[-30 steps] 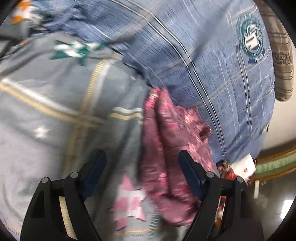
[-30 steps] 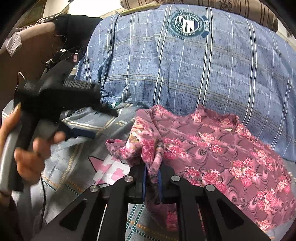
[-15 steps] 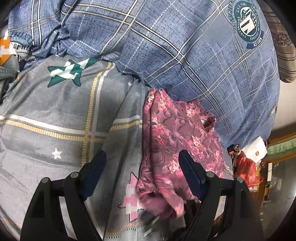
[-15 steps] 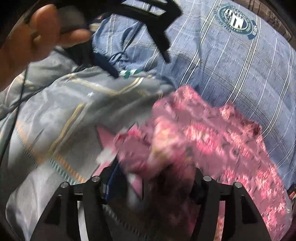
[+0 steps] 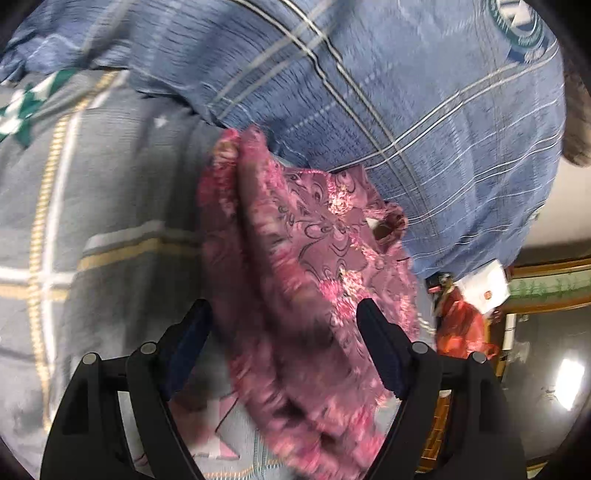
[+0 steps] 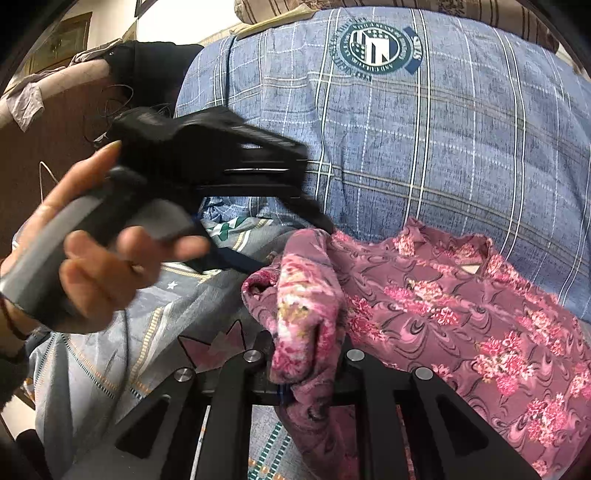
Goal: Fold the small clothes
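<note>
A small pink floral garment (image 5: 314, 280) lies on a grey patterned bedsheet (image 5: 110, 206), its far edge against a blue checked pillow (image 5: 406, 92). My left gripper (image 5: 284, 339) is open, its jaws wide on either side of the garment's near part, not touching it as far as I can see. In the right wrist view the garment (image 6: 461, 310) spreads to the right, and my right gripper (image 6: 304, 373) is shut on a bunched fold of it. The left gripper (image 6: 295, 221) shows there too, held in a hand, its tips at the garment's far left corner.
The blue checked pillow (image 6: 406, 129) fills the back. A striped cushion (image 6: 369, 7) lies behind it. A black cloth (image 6: 147, 70) hangs on the headboard at the left. Red bags and a white box (image 5: 480, 291) sit beyond the bed's right edge.
My right gripper opened half a second ago and has shut again on a fold of the garment. My left gripper has moved in over the garment, still open.
</note>
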A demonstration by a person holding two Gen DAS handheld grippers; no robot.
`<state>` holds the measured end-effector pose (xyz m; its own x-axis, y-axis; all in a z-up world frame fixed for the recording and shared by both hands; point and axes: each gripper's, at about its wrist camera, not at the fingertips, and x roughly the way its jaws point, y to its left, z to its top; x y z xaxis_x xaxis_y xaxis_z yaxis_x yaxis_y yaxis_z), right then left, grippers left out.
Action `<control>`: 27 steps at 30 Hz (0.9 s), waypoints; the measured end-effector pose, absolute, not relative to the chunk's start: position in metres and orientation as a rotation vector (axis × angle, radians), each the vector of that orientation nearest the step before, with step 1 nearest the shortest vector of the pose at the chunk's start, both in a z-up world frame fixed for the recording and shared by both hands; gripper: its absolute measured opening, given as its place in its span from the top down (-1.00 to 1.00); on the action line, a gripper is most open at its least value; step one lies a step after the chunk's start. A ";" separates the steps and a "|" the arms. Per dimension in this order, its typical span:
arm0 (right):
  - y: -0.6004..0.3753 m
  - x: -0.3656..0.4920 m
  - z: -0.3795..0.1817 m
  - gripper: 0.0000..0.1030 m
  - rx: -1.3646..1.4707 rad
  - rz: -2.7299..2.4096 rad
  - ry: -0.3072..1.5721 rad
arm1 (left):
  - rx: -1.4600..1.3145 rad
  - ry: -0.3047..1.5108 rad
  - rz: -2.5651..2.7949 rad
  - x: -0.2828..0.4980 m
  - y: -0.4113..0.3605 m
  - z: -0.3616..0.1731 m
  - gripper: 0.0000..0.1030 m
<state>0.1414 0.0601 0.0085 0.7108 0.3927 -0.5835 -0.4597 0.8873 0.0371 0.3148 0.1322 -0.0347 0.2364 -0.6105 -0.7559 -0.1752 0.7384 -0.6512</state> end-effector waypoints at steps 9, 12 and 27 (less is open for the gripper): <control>0.047 0.139 -0.002 0.75 -0.043 0.528 0.637 | -0.556 1.323 -0.253 0.318 0.112 -0.029 0.69; 0.030 0.142 0.001 0.75 0.039 0.531 0.639 | -0.575 1.260 -0.249 0.313 0.110 -0.011 0.78; -0.093 0.115 0.026 0.75 0.378 0.484 0.557 | -0.324 1.123 -0.322 0.296 -0.033 0.079 0.78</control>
<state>0.1148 -0.0929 0.0256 0.7427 0.5301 -0.4092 -0.3311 0.8218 0.4637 0.2965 -0.0327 0.0791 0.3974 -0.4094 -0.8213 0.0884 0.9079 -0.4098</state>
